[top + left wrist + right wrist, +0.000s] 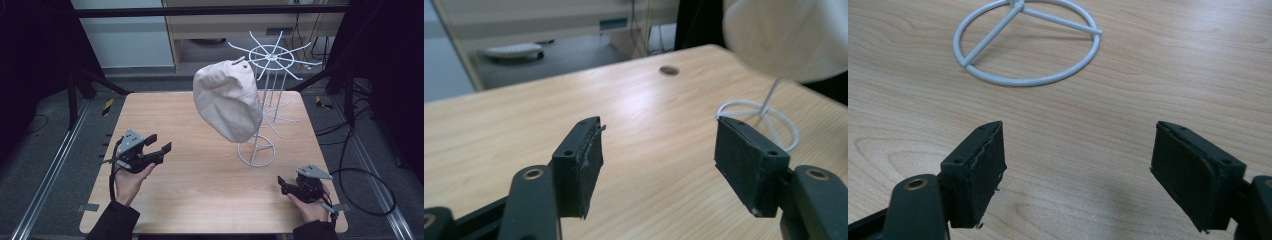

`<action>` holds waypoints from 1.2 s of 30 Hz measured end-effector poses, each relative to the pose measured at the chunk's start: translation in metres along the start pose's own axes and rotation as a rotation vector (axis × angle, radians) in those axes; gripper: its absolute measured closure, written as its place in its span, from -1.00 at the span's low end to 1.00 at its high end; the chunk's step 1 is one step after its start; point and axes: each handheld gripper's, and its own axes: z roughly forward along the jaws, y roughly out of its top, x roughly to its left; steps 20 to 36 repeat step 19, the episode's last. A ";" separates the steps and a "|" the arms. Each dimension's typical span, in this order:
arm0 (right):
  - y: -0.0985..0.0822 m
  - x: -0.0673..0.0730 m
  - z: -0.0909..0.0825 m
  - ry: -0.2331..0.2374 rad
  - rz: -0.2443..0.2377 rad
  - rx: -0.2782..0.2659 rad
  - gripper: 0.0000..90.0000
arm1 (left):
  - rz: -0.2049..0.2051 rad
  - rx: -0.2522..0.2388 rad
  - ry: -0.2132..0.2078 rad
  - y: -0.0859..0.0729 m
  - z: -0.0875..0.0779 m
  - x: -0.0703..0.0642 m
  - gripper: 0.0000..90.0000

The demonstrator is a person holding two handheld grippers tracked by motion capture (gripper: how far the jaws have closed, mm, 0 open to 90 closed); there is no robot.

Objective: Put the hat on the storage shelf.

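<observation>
bare table (200, 175) in front, wire stand (260, 125) and cap (227, 100) beyond

black left gripper (159, 142), grey three-cornered plates, brass screws, black sleeves (116, 221)

cap (228, 100) | beige | hanging tilted on white wire stand (264, 107)

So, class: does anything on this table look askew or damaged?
The beige cap hangs lopsided from one arm of the white wire rack, not sitting level. The left gripper's finger pad has a frayed edge.
</observation>
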 end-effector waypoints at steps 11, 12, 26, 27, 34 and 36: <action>-0.001 -0.001 0.000 -0.003 0.012 -0.002 -0.55 | -0.069 0.077 0.064 -0.046 -0.014 0.026 -0.32; -0.001 -0.001 0.000 -0.004 0.010 -0.002 -0.55 | -0.075 0.080 0.072 -0.049 -0.016 0.029 -0.32; -0.001 -0.003 -0.001 -0.005 0.014 -0.005 -0.56 | -0.108 0.097 0.111 -0.067 -0.027 0.041 -0.34; -0.001 -0.003 -0.001 -0.005 0.014 -0.005 -0.56 | -0.108 0.097 0.111 -0.067 -0.027 0.041 -0.34; -0.001 -0.003 -0.001 -0.005 0.014 -0.005 -0.56 | -0.108 0.097 0.111 -0.067 -0.027 0.041 -0.34; -0.001 -0.003 -0.001 -0.005 0.014 -0.005 -0.56 | -0.108 0.097 0.111 -0.067 -0.027 0.041 -0.34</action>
